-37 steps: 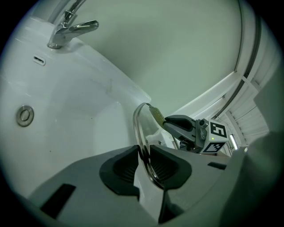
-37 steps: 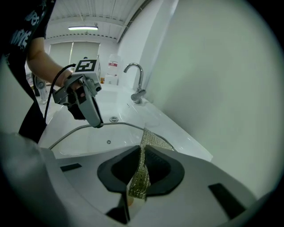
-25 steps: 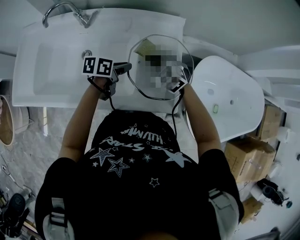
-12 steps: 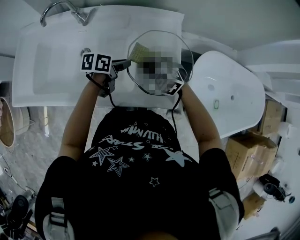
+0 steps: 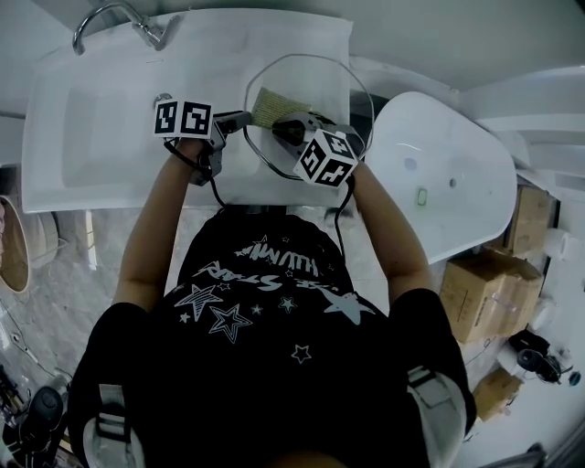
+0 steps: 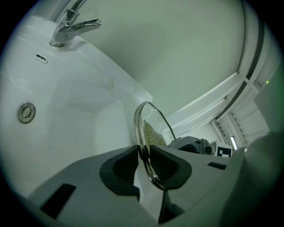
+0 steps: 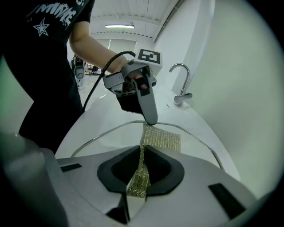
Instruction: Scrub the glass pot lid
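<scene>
In the head view the glass pot lid [image 5: 315, 84] is held over the white basin's right end. My left gripper [image 5: 243, 122] is shut on the metal rim at the lid's left side; in the left gripper view its jaws clamp that rim [image 6: 144, 156] with the lid [image 6: 155, 126] edge-on. My right gripper [image 5: 281, 128], with its marker cube [image 5: 324, 157], is shut on a gold-green scrub cloth [image 5: 268, 105]. In the right gripper view the cloth [image 7: 141, 174] runs from between the jaws and spreads flat on the glass [image 7: 111, 135], just below the left gripper [image 7: 149, 116].
A white washbasin [image 5: 101, 128] with a chrome faucet [image 5: 117, 16] lies to the left of the lid, its drain [image 6: 26, 112] in the bowl. A white bathtub [image 5: 448, 183] stands to the right, with cardboard boxes [image 5: 480, 302] beyond it. The person's body fills the lower head view.
The right gripper and the cloth have slid a little to the left across the lid. The left gripper keeps the same hold on the rim.
</scene>
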{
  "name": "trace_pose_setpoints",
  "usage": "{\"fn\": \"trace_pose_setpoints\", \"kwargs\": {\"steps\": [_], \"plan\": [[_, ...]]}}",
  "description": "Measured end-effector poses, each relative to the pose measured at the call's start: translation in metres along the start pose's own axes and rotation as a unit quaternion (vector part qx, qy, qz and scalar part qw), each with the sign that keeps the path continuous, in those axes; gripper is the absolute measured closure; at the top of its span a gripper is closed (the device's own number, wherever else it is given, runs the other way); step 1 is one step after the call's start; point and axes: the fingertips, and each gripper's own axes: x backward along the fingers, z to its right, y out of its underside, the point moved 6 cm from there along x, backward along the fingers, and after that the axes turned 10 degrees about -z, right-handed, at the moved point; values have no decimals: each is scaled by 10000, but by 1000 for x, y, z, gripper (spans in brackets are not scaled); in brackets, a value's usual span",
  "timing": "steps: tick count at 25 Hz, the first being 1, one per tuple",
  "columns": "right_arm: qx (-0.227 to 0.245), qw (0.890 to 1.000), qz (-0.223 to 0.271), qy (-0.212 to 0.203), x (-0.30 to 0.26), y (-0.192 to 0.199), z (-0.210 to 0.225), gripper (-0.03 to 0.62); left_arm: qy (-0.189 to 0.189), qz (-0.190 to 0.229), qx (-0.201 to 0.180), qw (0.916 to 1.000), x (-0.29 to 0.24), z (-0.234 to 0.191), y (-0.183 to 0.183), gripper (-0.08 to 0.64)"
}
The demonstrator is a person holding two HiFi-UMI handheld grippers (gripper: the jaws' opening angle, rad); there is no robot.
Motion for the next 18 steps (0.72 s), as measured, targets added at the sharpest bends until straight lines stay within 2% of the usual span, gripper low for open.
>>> {"fn": "trace_pose_setpoints", "kwargs": {"steps": [7, 18], "plan": [[301, 9981, 18, -536, 19, 8, -28, 548, -59, 101, 74, 9999, 1, 2, -2, 474], [166, 9949, -151, -983, 46, 36, -57, 548, -181, 203, 171, 9995, 2, 2, -1, 480]]}}
